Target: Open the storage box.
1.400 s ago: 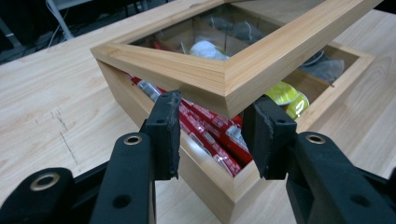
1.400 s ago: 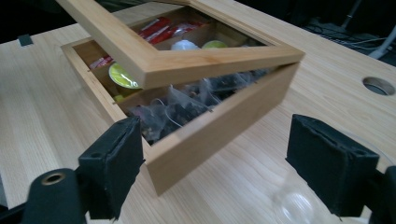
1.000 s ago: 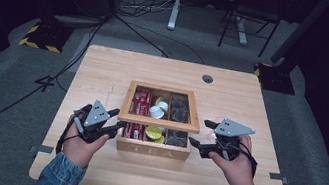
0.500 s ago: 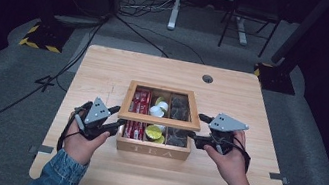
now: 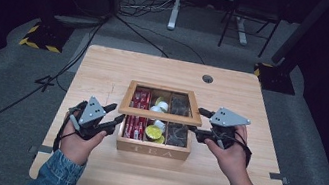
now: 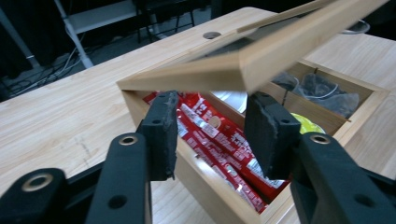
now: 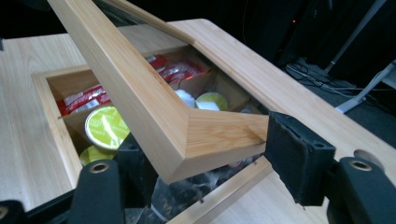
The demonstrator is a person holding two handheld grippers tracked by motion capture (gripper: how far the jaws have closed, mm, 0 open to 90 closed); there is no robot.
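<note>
I see the wooden tea box (image 5: 153, 147) near the middle of the table (image 5: 106, 65), with its glass-paned lid (image 7: 154, 112) lifted and tilted above the compartments of red packets (image 6: 219, 144) and yellow capsules (image 7: 106, 127). My right gripper (image 7: 210, 158) has just been closing and grasps the lid's near corner. My left gripper (image 6: 212, 135) has just been opening; its jaws stand apart under the lid's other corner, holding nothing.

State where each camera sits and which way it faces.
High view: above the person's side, looking forward and down on the pale wooden table; both hands, denim sleeves.
Left gripper view: rides the left gripper, facing the wooden tea box's raised lid.
Right gripper view: rides the right gripper, at the lid's corner.
Shared: red sachets.
</note>
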